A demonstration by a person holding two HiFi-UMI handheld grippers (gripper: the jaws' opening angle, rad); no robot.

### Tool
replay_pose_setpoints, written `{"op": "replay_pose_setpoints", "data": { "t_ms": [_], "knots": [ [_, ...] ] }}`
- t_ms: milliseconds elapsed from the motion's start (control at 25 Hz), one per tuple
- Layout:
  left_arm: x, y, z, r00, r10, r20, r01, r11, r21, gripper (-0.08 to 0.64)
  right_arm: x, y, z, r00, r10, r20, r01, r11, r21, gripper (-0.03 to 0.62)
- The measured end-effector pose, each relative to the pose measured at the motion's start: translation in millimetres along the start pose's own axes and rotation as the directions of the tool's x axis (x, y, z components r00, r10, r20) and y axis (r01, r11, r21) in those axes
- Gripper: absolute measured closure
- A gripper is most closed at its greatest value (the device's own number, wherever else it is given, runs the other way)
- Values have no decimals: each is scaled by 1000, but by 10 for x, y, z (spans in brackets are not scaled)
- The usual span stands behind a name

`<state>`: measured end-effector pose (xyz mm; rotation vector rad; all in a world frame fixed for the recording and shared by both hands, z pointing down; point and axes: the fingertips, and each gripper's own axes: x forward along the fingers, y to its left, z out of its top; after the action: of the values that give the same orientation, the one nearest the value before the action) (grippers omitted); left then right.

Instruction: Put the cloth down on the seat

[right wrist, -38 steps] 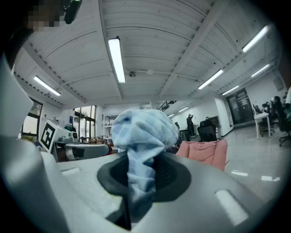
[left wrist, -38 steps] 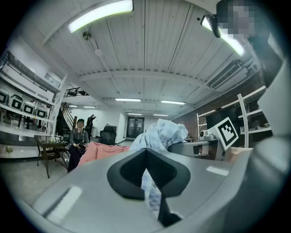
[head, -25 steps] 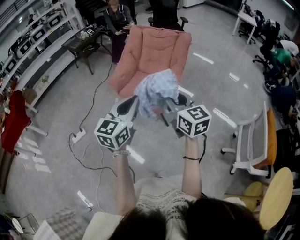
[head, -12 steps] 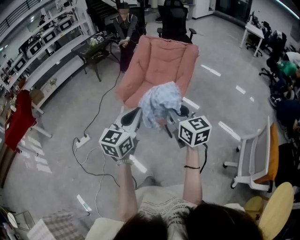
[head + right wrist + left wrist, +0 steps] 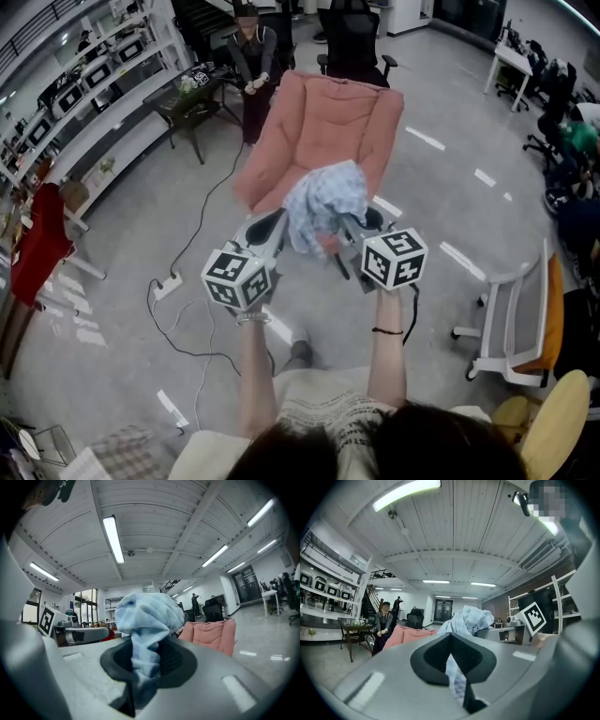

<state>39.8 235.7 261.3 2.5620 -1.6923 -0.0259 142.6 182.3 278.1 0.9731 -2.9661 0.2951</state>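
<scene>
Since a second ago both tools have drifted a little down and to the right in the head view, the armchair (image 5: 328, 122) sits slightly farther right in the picture, and a shoe (image 5: 300, 354) has come into sight below the wrists; the grip on the cloth (image 5: 326, 202) has not changed. Reading from the left, I see white shelves (image 5: 84, 103) along the wall, a red garment (image 5: 37, 244) hanging near them, and a dark table (image 5: 192, 98) with a seated person (image 5: 253, 47) just behind it. A power strip (image 5: 169, 284) and its cables lie on the grey floor. Then comes my left gripper (image 5: 272, 225), whose own view shows its jaws pressed together on a thin hanging strip of the pale blue fabric. The bulk of the fabric is bunched up in the air between the two tools, in front of the pink chair and overlapping the front edge of its seat (image 5: 267, 183) from the head camera; it is not lying on the cushion. My right gripper (image 5: 356, 223) is clamped on a thicker twisted fold, with the rest mushrooming above its jaws. Well off to the right stands a white chair (image 5: 511, 314).
</scene>
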Motion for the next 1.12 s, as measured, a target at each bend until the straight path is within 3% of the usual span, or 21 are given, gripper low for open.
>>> {"op": "replay_pose_setpoints", "data": {
  "t_ms": [1120],
  "knots": [
    [1027, 1644, -95, 993, -116, -37, 114, 993, -38, 555, 1702, -595, -28, 992, -121, -31, 122, 992, 45, 506]
  ]
}}
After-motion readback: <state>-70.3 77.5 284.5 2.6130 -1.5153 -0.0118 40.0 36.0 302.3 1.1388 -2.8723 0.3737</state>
